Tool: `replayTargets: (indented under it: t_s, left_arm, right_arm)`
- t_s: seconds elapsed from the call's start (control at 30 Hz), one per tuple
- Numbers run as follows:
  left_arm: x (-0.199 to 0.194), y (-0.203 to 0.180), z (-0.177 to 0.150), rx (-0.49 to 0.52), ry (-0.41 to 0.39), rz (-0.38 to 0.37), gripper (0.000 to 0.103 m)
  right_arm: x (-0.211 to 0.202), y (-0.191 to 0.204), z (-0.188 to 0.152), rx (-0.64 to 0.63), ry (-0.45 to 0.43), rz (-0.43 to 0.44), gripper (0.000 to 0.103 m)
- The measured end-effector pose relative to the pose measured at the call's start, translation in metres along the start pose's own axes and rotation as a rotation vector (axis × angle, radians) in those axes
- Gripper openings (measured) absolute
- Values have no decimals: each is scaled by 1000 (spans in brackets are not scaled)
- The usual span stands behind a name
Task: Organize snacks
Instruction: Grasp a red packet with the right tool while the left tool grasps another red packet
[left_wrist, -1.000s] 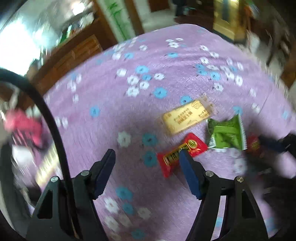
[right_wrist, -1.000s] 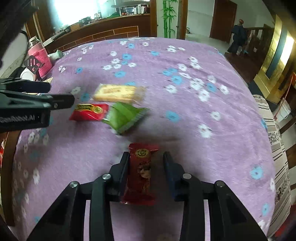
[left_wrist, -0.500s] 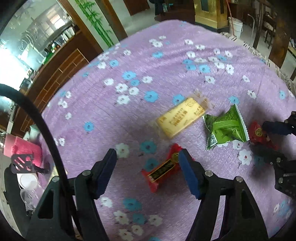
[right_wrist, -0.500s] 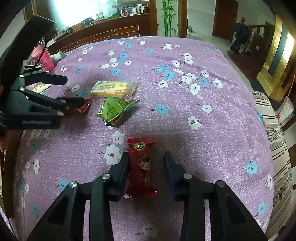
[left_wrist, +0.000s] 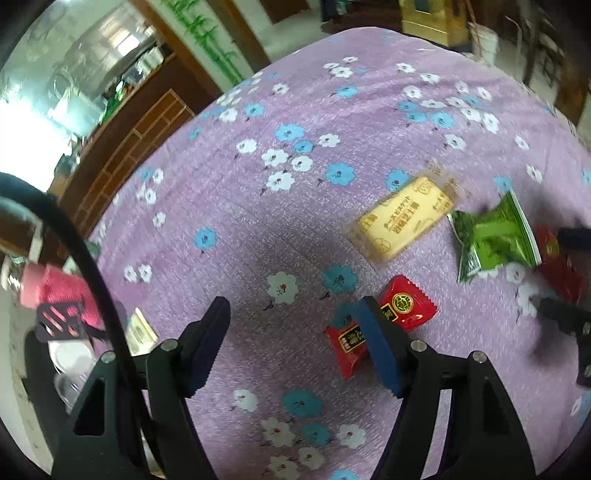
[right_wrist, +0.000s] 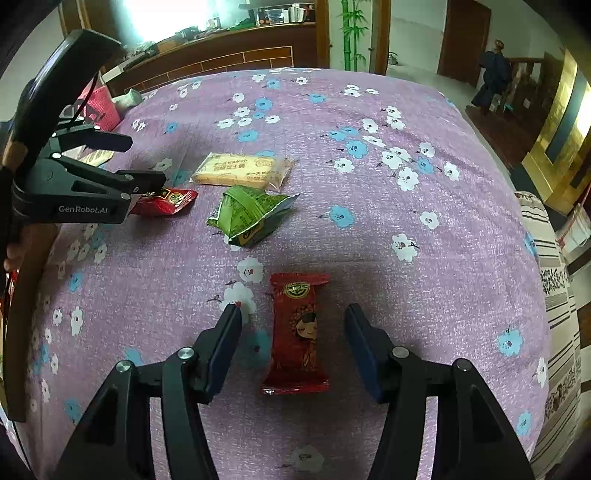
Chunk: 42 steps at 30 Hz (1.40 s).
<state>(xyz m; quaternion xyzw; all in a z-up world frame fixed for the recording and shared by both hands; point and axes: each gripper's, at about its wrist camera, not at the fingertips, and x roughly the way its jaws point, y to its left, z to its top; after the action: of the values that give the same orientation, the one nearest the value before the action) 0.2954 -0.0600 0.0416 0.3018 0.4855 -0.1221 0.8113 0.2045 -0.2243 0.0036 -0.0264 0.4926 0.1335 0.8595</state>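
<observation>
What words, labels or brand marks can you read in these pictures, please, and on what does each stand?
"GenRobot.AI": white lettering on the side of the left hand-held gripper.
Yellow biscuit packet: East Asian print, too small to read.
Green packet: print too crumpled to read.
Dark red packet: round green emblem, lettering unreadable.
Bright red packet: gold label, blurred.

Left tongs (right_wrist: 142, 158) hide half the bright red packet (right_wrist: 170, 201) — label unreadable.

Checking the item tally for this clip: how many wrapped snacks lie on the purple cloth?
4. Dark red pack between the right tool's opening fingers, green packet mid-cloth, yellow biscuit pack behind it, small red packet under the left tool. Others may be hidden.
</observation>
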Motion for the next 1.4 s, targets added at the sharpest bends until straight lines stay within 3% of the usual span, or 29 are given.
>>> replayTargets:
  t_s: [0.07, 0.13, 0.4, 0.5, 0.53, 0.6, 0.8, 0.87, 0.97, 1.17, 1.2, 1.27, 1.33, 1.4]
  left_arm:
    - [2, -1, -1, 40, 18, 3, 72]
    - [0, 1, -2, 47, 18, -43, 73]
    - [-1, -4, -5, 103, 55, -124, 84]
    - [-3, -7, -9, 65, 108, -209, 84]
    - [-5, -8, -10, 45, 107, -198, 84]
    - [-3, -5, -11, -77, 142, -186, 84]
    - [13, 28, -22, -685, 235, -299, 84]
    - [21, 30, -24, -801, 265, -304, 84]
    - [30, 24, -22, -875, 307, -266, 85]
    - [33, -1, -7, -899, 301, -102, 85]
    - [32, -6, -6, -897, 295, -84, 84]
    - [28, -11, -6, -907, 267, -74, 70]
    - [19, -19, -4, -904, 240, -99, 20]
    - [18, -23, -3, -921, 242, -165, 19]
  right_arm:
    - [0, 0, -1, -10, 2, 13, 63]
    - [-1, 0, -2, -13, 4, 11, 63]
    - [0, 3, -3, -25, 12, 18, 70]
    - [0, 3, -2, -32, 14, 24, 72]
    - [0, 3, -3, -35, 14, 24, 72]
    - [0, 4, -3, -42, 13, 29, 74]
    - [2, 7, -3, -67, 14, 37, 81]
    - [2, 6, -2, -68, 14, 48, 82]
    - [1, 1, -1, -54, 14, 77, 82]
    - [0, -2, -2, -48, -3, 102, 81]
    - [0, -2, -2, -50, -6, 99, 80]
    - [-1, -3, -2, -63, -12, 83, 73]
    - [-1, -4, 0, -73, -14, 76, 69]
    - [0, -4, 1, -92, -11, 60, 67]
